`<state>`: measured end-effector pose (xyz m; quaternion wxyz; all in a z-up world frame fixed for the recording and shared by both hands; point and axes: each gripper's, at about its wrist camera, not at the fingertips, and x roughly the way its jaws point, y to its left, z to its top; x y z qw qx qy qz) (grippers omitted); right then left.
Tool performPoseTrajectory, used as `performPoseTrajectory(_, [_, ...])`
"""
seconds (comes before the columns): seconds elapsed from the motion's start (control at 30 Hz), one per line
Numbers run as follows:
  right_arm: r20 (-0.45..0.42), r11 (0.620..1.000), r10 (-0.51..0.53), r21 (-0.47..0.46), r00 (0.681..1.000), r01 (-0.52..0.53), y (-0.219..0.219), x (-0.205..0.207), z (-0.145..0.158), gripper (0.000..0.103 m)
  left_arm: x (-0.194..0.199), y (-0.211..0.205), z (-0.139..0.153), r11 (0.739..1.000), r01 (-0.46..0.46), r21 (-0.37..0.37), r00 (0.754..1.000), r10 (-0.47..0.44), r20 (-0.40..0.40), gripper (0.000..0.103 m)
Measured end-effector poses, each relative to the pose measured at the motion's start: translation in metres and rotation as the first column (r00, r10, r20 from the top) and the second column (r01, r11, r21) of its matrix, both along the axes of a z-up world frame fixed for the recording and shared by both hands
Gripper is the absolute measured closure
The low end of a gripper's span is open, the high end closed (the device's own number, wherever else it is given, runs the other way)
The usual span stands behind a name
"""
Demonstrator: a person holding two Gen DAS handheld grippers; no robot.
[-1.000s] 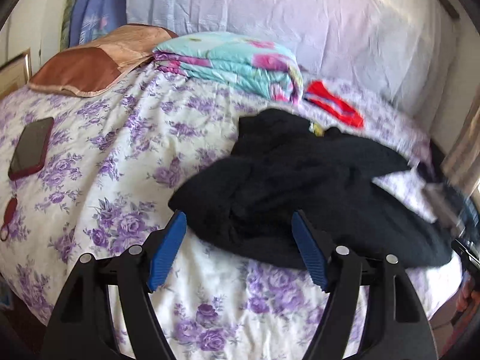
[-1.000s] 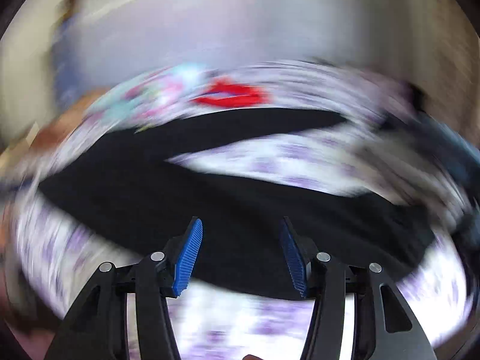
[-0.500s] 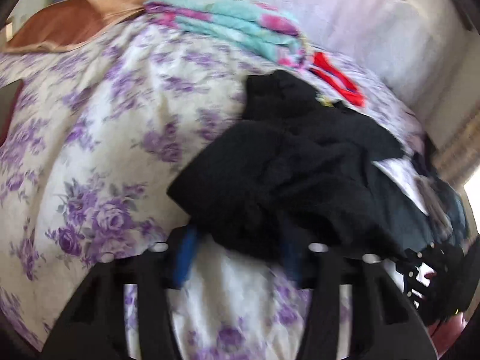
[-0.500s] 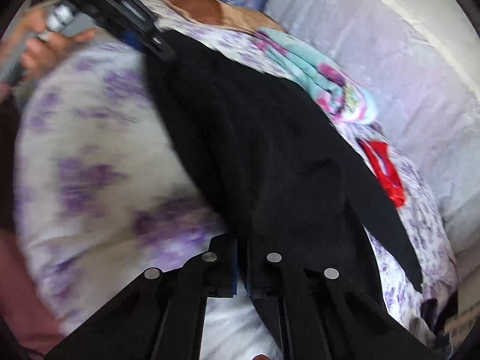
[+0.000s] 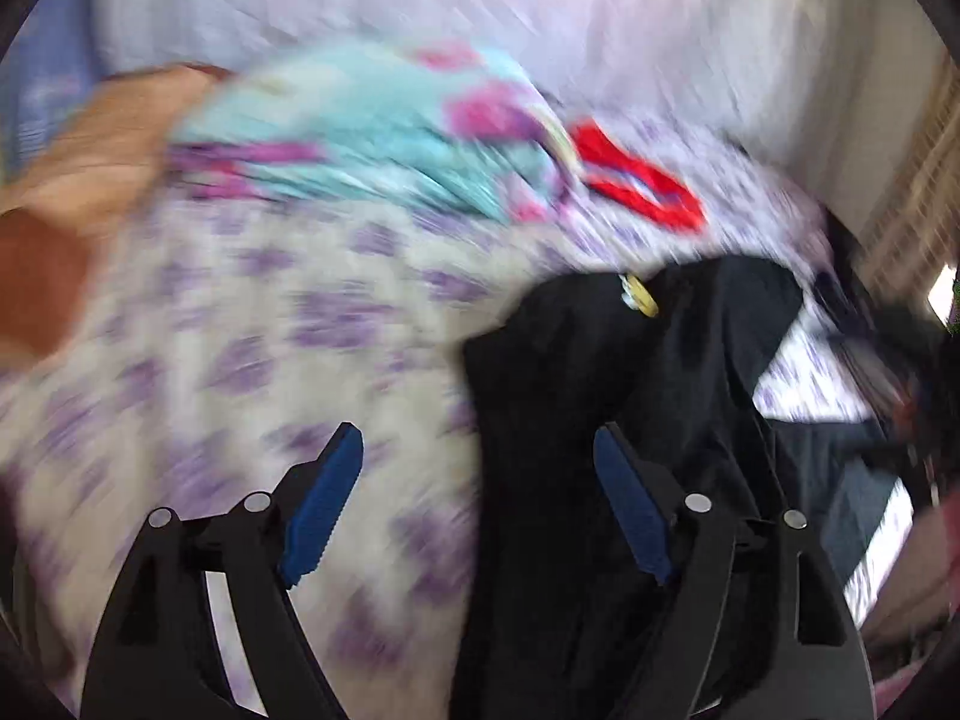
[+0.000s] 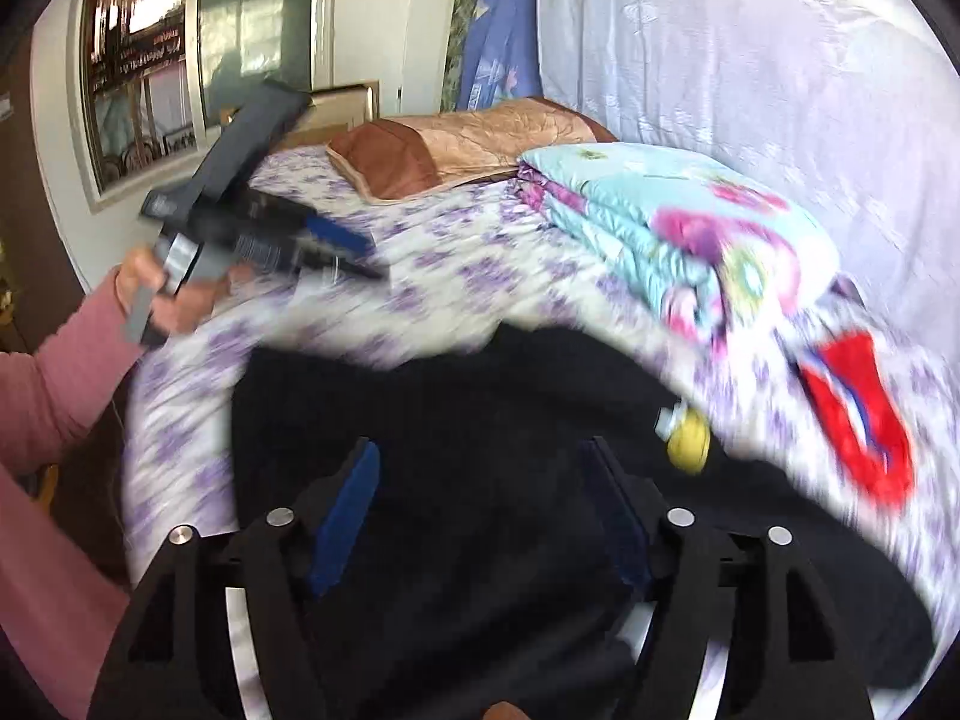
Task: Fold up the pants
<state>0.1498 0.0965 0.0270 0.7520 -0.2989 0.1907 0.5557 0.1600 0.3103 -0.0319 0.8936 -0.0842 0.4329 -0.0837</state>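
Bed under a purple-flowered sheet carries all items. Black pants lie bunched across its near side, partly spread. A folded turquoise floral quilt and a brown pillow sit at the far side; a red cloth lies near the pants. 1 small yellow object rests at the pants' far edge. Left gripper: jaws opening, wide, the pants' edge below them, nothing pinched. Right gripper: jaws opening, wide, above the pants, nothing pinched.

Black pants lying on white bedsheet showing purple flowers; blanket showing turquoise-pink; red cloth.
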Motion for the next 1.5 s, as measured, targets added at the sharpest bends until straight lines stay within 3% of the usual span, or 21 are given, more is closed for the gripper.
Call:
performPoseTrajectory(0.17, [0.072,0.973,0.087,-0.218,0.994,-0.069,0.082,0.052,-0.020,0.031,0.065,-0.011,-0.040,0.992,0.101,0.074,0.986,-0.090,-0.138,0.028])
performPoseTrajectory(0.27, [0.024,0.965,0.102,-0.246,0.994,-0.093,0.114,0.074,-0.028,0.031,0.082,-0.007,-0.058,0.988,0.147,0.051,0.972,-0.135,-0.194,0.028])
performPoseTrajectory(0.33, [-0.008,0.959,0.126,-0.255,0.992,-0.124,0.131,0.085,-0.032,0.031,0.092,-0.003,-0.065,0.982,0.187,0.005,0.962,-0.182,-0.205,0.028])
performPoseTrajectory(0.4, [-0.052,0.923,0.179,-0.338,0.982,-0.186,0.152,0.090,-0.044,0.030,0.098,0.001,-0.068,0.977,0.209,-0.034,0.958,-0.212,-0.196,0.028])
performPoseTrajectory(0.53, [-0.049,0.844,0.234,-0.485,0.971,-0.228,0.175,0.082,-0.068,0.030,0.091,0.012,-0.068,0.974,0.219,-0.064,0.962,-0.227,-0.149,0.038])
performPoseTrajectory(0.67, [-0.040,0.782,0.300,-0.562,0.953,-0.269,0.188,0.057,-0.075,0.064,0.078,0.041,-0.057,0.983,0.158,-0.091,0.979,-0.169,-0.118,0.040])
performPoseTrajectory(0.73, [0.004,0.776,0.306,-0.581,0.952,-0.247,0.194,0.049,-0.077,0.073,0.069,0.059,-0.049,0.992,0.102,-0.071,0.990,-0.108,-0.086,0.040])
performPoseTrajectory(0.77, [0.025,0.780,0.311,-0.577,0.950,-0.240,0.196,0.044,-0.074,0.084,0.064,0.067,-0.046,0.994,0.080,-0.075,0.993,-0.086,-0.078,0.040])
performPoseTrajectory(0.93, [0.112,0.879,0.291,-0.424,0.950,-0.219,0.206,0.031,-0.032,0.089,0.054,0.103,-0.028,0.993,-0.025,-0.119,0.999,0.021,-0.032,0.040])
performPoseTrajectory(1.0, [0.149,0.902,0.283,-0.378,0.947,-0.210,0.218,0.028,-0.022,0.089,0.046,0.123,-0.017,0.987,-0.068,-0.144,0.998,0.069,0.000,0.040])
performPoseTrajectory(1.1, [0.144,0.910,0.281,-0.354,0.949,-0.216,0.240,0.031,-0.027,0.089,0.044,0.133,-0.002,0.977,-0.096,-0.190,0.993,0.107,0.045,0.039])
performPoseTrajectory(1.2, [0.149,0.890,0.271,-0.414,0.951,-0.189,0.261,0.035,-0.063,0.085,0.037,0.137,0.005,0.979,-0.112,-0.173,0.990,0.124,0.064,0.034])
performPoseTrajectory(1.27, [0.136,0.909,0.223,-0.386,0.965,-0.156,0.258,0.043,-0.069,0.080,0.036,0.128,0.004,0.988,-0.105,-0.111,0.991,0.113,0.066,0.034])
performPoseTrajectory(1.37, [0.111,0.963,0.108,-0.260,0.988,-0.076,0.228,0.049,-0.043,0.072,0.044,0.104,0.000,0.997,-0.031,-0.070,0.998,0.035,0.058,0.034])
performPoseTrajectory(1.43, [0.020,0.993,0.020,-0.119,1.000,-0.018,0.179,0.046,-0.016,0.069,0.040,0.080,0.001,0.996,0.088,-0.028,0.995,-0.087,0.057,0.033])
performPoseTrajectory(1.5, [-0.081,0.999,0.020,-0.033,0.997,-0.023,0.141,0.029,-0.006,0.067,0.027,0.060,0.003,0.988,0.137,0.070,0.988,-0.141,0.063,0.032])
